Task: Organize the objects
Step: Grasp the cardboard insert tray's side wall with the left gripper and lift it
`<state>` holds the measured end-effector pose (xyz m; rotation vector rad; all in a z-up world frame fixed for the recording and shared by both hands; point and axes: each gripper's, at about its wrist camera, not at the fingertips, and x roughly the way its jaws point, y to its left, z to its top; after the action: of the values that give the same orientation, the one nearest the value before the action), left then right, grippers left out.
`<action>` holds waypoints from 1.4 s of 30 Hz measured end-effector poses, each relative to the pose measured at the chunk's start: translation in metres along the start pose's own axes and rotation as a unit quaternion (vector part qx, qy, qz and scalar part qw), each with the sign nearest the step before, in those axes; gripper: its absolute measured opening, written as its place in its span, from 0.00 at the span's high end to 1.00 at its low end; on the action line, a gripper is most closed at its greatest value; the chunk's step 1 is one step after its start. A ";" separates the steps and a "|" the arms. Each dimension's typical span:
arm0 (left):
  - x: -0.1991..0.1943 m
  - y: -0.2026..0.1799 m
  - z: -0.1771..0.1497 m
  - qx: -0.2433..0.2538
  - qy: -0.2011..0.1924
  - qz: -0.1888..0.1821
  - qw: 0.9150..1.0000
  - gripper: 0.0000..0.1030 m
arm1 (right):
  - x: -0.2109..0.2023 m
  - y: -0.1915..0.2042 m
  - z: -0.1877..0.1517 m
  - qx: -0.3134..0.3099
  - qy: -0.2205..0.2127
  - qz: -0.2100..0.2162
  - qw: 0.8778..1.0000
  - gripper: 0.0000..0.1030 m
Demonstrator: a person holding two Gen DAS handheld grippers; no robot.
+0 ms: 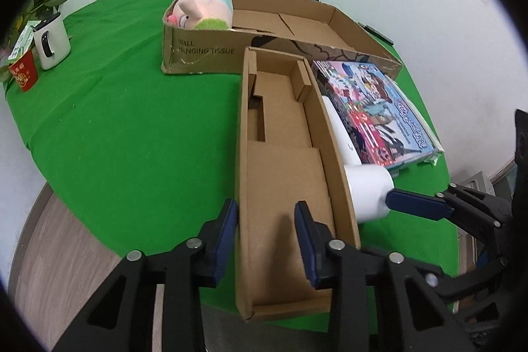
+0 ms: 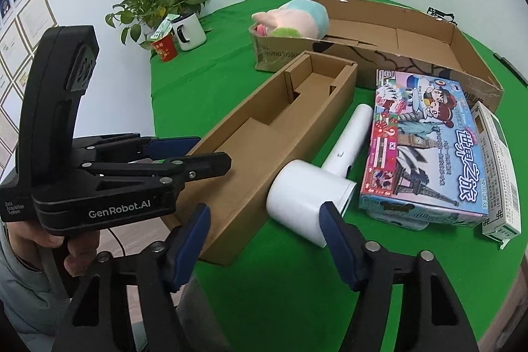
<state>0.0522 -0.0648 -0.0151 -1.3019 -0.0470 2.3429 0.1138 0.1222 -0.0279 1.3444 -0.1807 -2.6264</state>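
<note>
Both tools at the long cardboard box on the green desk (image 1: 115, 127).

Left wrist view: my left tool (image 1: 265, 240) straddles the left wall of the long box (image 1: 283, 174), pads not pressing it. Right wrist view: my right tool (image 2: 265, 244) hangs part open, nothing gripped, one fingertip (image 2: 330, 220) against the white hair dryer (image 2: 310, 197), which lies between the box and the colourful game box (image 2: 425, 147).
</note>
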 end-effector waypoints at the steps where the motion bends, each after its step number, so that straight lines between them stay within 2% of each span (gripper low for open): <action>1: -0.002 -0.002 -0.003 -0.001 0.004 -0.008 1.000 0.72 | 0.002 0.001 -0.001 -0.001 0.004 -0.001 1.000 0.47; 5: -0.003 -0.007 -0.008 0.009 0.016 -0.006 1.000 0.74 | 0.006 0.001 -0.002 -0.003 0.014 -0.009 1.000 0.59; 8: 0.000 -0.002 -0.007 -0.006 0.020 -0.011 1.000 0.76 | 0.010 0.001 -0.001 -0.002 0.020 -0.007 1.000 0.63; 11: 0.000 -0.002 -0.006 -0.011 0.017 -0.009 1.000 0.81 | 0.023 0.001 -0.003 0.006 0.048 0.005 0.999 0.72; 18: 0.000 0.000 -0.006 -0.003 0.016 -0.003 1.000 0.84 | 0.025 0.011 -0.004 0.005 0.040 -0.021 0.999 0.74; 23: -0.003 -0.007 -0.010 -0.002 0.018 -0.001 1.000 0.85 | 0.020 0.015 -0.005 0.009 0.028 -0.050 0.998 0.83; 33: -0.041 -0.030 -0.005 0.005 -0.044 0.033 0.998 0.87 | -0.016 0.018 -0.001 0.011 -0.028 -0.052 0.998 0.86; 42: -0.060 -0.057 0.041 0.030 -0.124 0.026 0.991 0.88 | -0.062 0.003 0.033 0.014 -0.109 -0.081 0.991 0.86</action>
<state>0.0673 -0.0300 0.0694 -0.9890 -0.0187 2.5182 0.1233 0.1341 0.0406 1.1214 -0.1447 -2.9148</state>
